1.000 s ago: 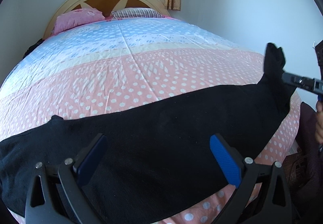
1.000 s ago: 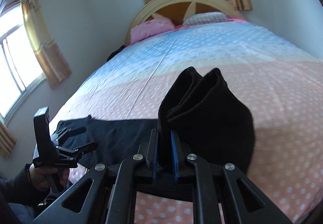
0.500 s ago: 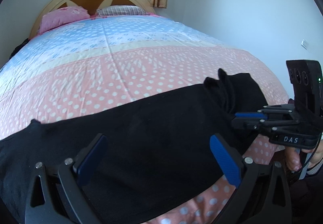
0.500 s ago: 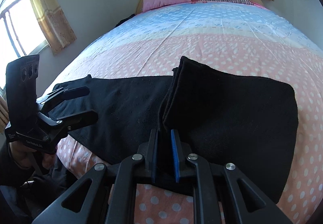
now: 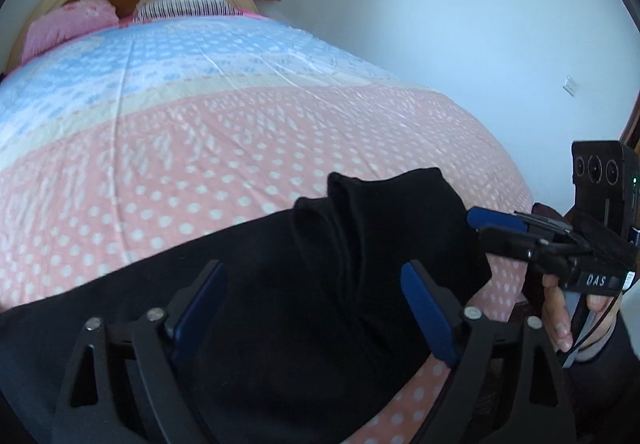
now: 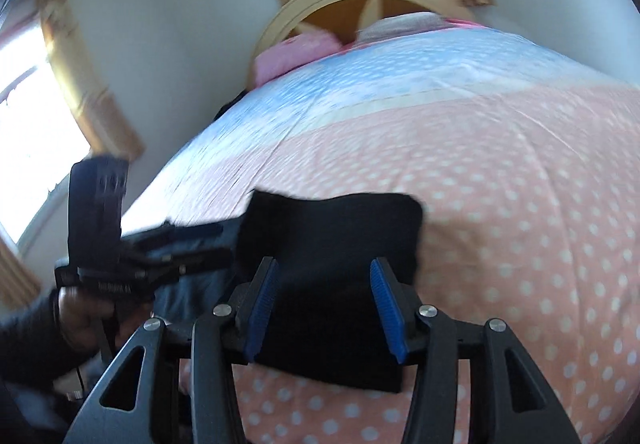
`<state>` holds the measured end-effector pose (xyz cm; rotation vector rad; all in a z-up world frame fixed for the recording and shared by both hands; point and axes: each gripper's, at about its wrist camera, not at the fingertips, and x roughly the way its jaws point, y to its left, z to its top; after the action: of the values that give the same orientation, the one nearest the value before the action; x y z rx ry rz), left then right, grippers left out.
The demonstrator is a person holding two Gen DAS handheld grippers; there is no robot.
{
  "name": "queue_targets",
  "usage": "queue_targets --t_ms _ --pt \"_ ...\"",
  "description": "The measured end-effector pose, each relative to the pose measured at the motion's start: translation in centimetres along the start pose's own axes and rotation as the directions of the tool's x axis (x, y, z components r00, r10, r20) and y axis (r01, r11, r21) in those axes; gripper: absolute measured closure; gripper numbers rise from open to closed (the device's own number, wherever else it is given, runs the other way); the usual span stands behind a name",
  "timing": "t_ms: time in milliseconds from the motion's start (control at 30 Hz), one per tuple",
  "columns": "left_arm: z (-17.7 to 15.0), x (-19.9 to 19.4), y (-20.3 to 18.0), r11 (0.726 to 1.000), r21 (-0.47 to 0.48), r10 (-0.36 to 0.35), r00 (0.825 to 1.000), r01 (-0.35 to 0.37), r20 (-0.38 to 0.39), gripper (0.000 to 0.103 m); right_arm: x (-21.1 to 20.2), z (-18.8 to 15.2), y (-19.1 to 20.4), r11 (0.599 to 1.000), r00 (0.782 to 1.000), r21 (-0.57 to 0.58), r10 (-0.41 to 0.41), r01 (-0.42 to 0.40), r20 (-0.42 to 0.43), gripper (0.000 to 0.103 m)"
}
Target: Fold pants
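Pants [image 5: 280,308]: black, near edge of the bed [image 5: 248,147], right end laid over the middle.
Left gripper [image 5: 312,308]: fingers apart, empty.
Right gripper [image 6: 326,308]: fingers apart, empty.
Progress: one fold down; left end unfolded.

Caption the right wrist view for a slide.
Right gripper open over the folded-over end of the black pants on the polka-dot bedspread; left gripper alongside.
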<state>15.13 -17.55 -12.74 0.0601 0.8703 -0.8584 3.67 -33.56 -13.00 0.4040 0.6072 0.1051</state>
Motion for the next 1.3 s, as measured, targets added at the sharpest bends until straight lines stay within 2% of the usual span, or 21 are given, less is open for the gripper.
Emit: queue_targets --t_ms 167,267,333,467,500,533,667,700,900,1067,1300 --pt "0.5 2.0 -1.0 1.0 -0.026 -0.015 0.999 0.014 -0.028 0.026 -0.5 0.2 -0.6 1.0 0.999 0.022 -0.02 0.019 0.034 0.052" --pt "0.3 2.2 -1.8 1.0 -0.009 -0.005 1.0 0.005 -0.031 0.028 -0.6 0.2 -0.7 0.999 0.999 0.028 -0.022 0.021 0.036 0.047" --pt "0.2 2.1 -2.3 1.0 -0.008 -0.008 1.0 0.008 -0.031 0.034 -0.7 0.2 -0.7 0.999 0.999 0.03 -0.021 0.02 0.038 0.047" --pt "0.0 2.0 -2.4 0.999 -0.026 -0.018 0.999 0.017 -0.033 0.035 -0.6 0.1 -0.4 1.0 0.999 0.021 -0.02 0.019 0.039 0.047" --pt "0.0 2.0 -2.3 0.999 -0.029 -0.018 0.999 0.017 -0.032 0.039 -0.5 0.1 -0.3 1.0 0.999 0.017 -0.022 0.021 0.038 0.047" --pt "0.0 2.0 -2.2 0.999 -0.031 -0.016 0.999 0.015 -0.032 0.049 -0.4 0.0 -0.2 1.0 0.999 0.015 -0.022 0.022 0.037 0.047" --pt "0.2 2.0 -1.4 0.996 -0.077 -0.042 0.998 0.039 -0.036 0.078 -0.2 -0.2 0.1 1.0 0.999 0.001 -0.018 0.018 0.035 0.047" --pt "0.2 1.9 -1.3 0.995 -0.087 -0.053 0.998 0.05 -0.033 0.089 -0.3 -0.2 0.2 1.0 0.999 -0.004 -0.017 0.017 0.04 0.047" --pt "0.6 -0.1 -0.8 0.991 -0.111 -0.075 0.997 0.074 -0.007 0.091 -1.1 -0.1 0.2 1.0 0.996 0.0 0.004 -0.004 0.084 0.047" --pt "0.8 -3.2 0.8 0.982 -0.166 -0.088 0.995 0.093 0.037 0.092 -1.2 0.0 0.4 1.0 0.995 -0.006 0.008 -0.007 0.1 0.047" --pt "0.4 -7.6 4.0 0.971 -0.228 -0.05 0.995 0.068 0.086 0.092 -1.0 -0.3 1.2 0.999 0.996 -0.037 0.014 -0.01 0.093 0.047"
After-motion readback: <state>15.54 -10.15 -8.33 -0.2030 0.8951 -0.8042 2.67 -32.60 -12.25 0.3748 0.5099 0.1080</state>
